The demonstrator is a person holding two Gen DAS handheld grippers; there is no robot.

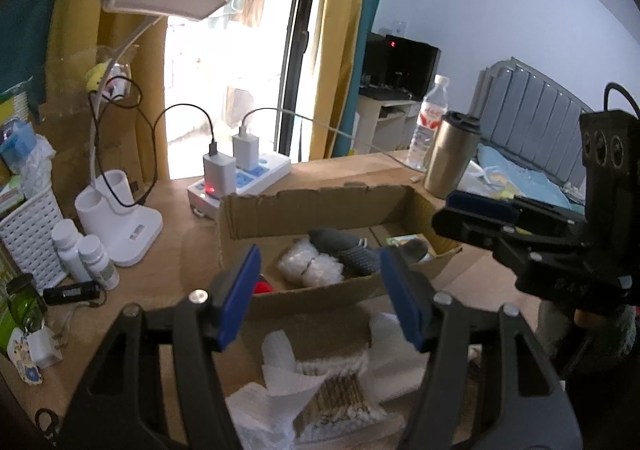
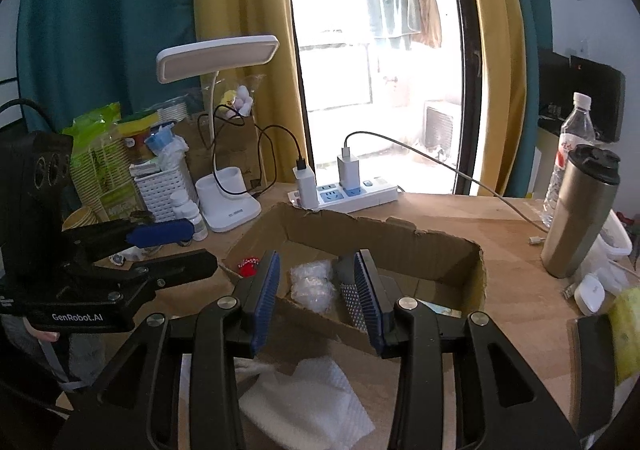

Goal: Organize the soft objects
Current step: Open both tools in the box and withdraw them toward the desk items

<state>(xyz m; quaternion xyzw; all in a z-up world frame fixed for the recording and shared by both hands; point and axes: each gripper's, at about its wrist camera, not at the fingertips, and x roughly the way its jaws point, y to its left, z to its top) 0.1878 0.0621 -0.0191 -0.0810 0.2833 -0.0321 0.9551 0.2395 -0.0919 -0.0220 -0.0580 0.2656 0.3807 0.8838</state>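
A torn cardboard box (image 1: 320, 202) (image 2: 384, 234) sits on the wooden desk. Inside it lie a clear bag of white cotton balls (image 1: 310, 270) (image 2: 312, 286), a grey dotted sock (image 1: 352, 250) (image 2: 350, 292) and a small red thing (image 1: 265, 286) (image 2: 249, 265). My left gripper (image 1: 320, 290) hangs open above the box's near wall, nothing between its blue pads. Under it lie white tissue (image 1: 280, 382) and a pack of cotton swabs (image 1: 340, 406). My right gripper (image 2: 316, 298) (image 1: 452, 214) is open and empty too, over white tissue (image 2: 312, 398). The left gripper (image 2: 202, 246) shows at the left of the right wrist view.
Behind the box stand a power strip with chargers (image 1: 240, 170) (image 2: 344, 190), a white desk lamp (image 1: 120, 226) (image 2: 228, 206), pill bottles (image 1: 86, 254) and a white basket (image 1: 28, 234). A steel tumbler (image 1: 450, 154) (image 2: 580, 210) and a water bottle (image 2: 570, 146) stand at the right.
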